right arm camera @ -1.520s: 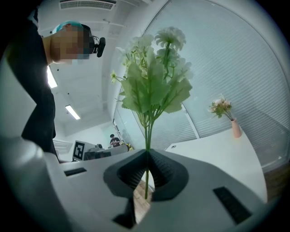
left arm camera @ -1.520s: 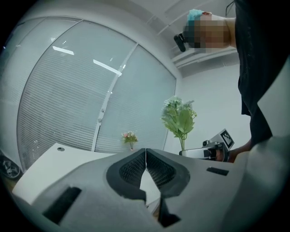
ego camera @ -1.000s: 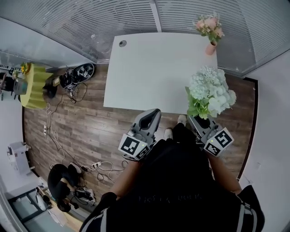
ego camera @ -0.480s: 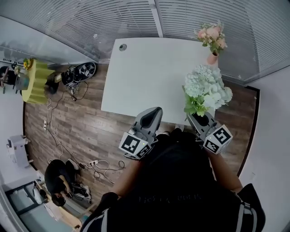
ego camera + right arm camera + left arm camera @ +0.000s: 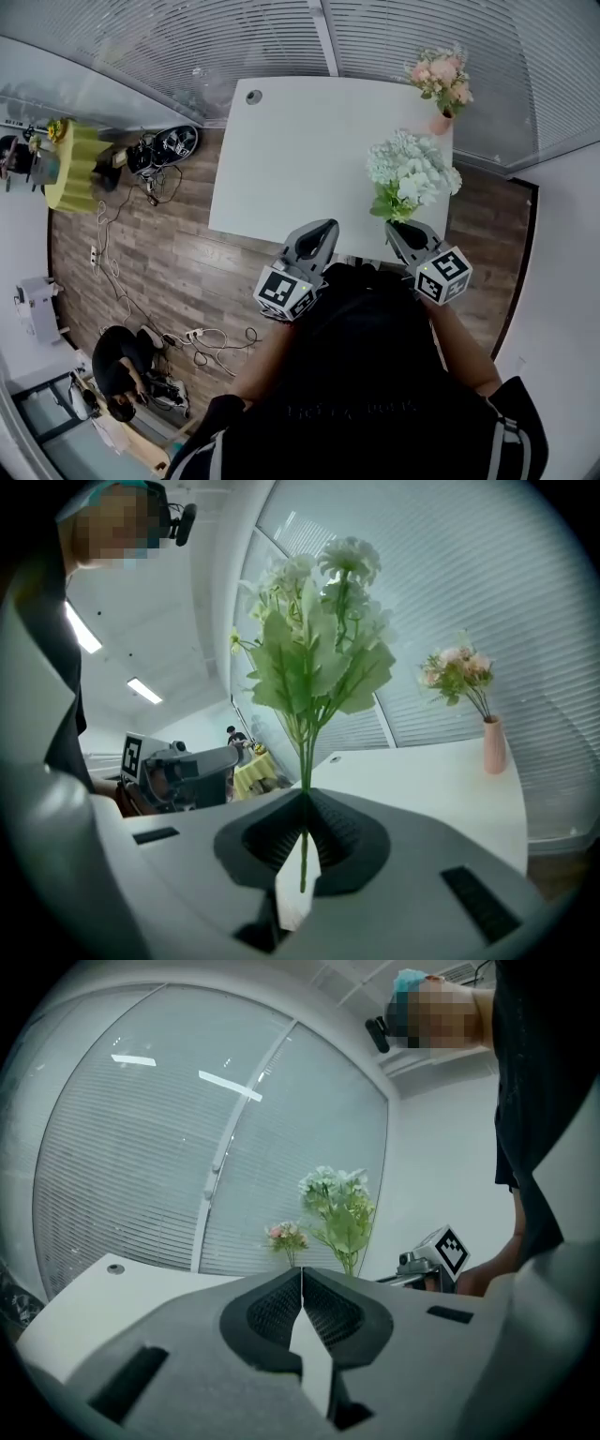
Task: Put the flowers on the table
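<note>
A bunch of white flowers (image 5: pixel 410 173) with green leaves stands upright over the white table (image 5: pixel 300 159) near its front right corner. My right gripper (image 5: pixel 401 228) is shut on its green stems (image 5: pixel 305 761), with the blooms (image 5: pixel 314 621) rising above the jaws. My left gripper (image 5: pixel 322 229) hangs at the table's front edge, shut with nothing between the jaws. In the left gripper view the white flowers (image 5: pixel 339 1206) show to the right, above the right gripper's marker cube (image 5: pixel 448 1251).
A pink vase (image 5: pixel 439 121) with pink flowers (image 5: pixel 439 73) stands at the table's far right corner. Blinds run behind the table. Cables (image 5: pixel 202 347) and gear lie on the wooden floor at left, beside a yellow-covered table (image 5: pixel 77 169). Another person (image 5: pixel 117 375) is at lower left.
The right gripper has carried the white flowers forward and left, from beyond the table's right edge to above its front right corner. The left gripper shifted slightly toward the table.
</note>
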`<act>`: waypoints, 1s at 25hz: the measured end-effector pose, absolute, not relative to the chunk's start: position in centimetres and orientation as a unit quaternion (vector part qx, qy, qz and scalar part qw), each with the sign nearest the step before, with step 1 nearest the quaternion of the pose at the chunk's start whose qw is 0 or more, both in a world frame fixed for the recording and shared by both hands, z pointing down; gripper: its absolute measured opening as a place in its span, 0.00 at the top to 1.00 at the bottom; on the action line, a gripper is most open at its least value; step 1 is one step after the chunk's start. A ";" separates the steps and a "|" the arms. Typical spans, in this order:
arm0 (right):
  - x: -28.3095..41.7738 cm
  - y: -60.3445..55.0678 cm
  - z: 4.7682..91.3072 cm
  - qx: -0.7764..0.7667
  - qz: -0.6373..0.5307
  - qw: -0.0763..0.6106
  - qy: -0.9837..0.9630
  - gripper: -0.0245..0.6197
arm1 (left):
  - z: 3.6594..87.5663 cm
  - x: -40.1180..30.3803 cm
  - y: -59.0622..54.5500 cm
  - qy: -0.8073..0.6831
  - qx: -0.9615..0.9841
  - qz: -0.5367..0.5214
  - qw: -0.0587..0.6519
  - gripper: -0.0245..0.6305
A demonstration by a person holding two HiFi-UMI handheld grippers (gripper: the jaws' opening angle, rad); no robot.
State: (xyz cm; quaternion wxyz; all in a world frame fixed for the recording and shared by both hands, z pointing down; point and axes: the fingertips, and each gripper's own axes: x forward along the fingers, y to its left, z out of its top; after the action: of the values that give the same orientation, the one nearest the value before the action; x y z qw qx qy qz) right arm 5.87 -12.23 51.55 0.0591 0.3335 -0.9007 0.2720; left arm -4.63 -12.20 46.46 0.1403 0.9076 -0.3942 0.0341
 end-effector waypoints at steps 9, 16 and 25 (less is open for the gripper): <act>4.8 -14.0 56.3 0.354 0.287 0.104 -0.884 0.91 | 51.2 -5.0 -13.3 -0.372 0.909 0.082 0.172 0.93; 4.9 -14.9 60.0 0.369 0.309 0.135 -0.866 0.91 | 54.6 -5.3 -14.1 -0.362 0.905 0.099 0.201 0.93; 5.4 -14.9 64.1 0.376 0.348 0.169 -0.842 0.91 | 59.2 -5.0 -13.2 -0.345 0.897 0.132 0.243 0.93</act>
State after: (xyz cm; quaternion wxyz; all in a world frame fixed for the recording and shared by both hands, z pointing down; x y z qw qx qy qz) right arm 5.36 -14.94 64.07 0.1688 0.3757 -0.8421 0.3481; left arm -5.03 -13.21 59.24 0.2432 0.8970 -0.3447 0.1322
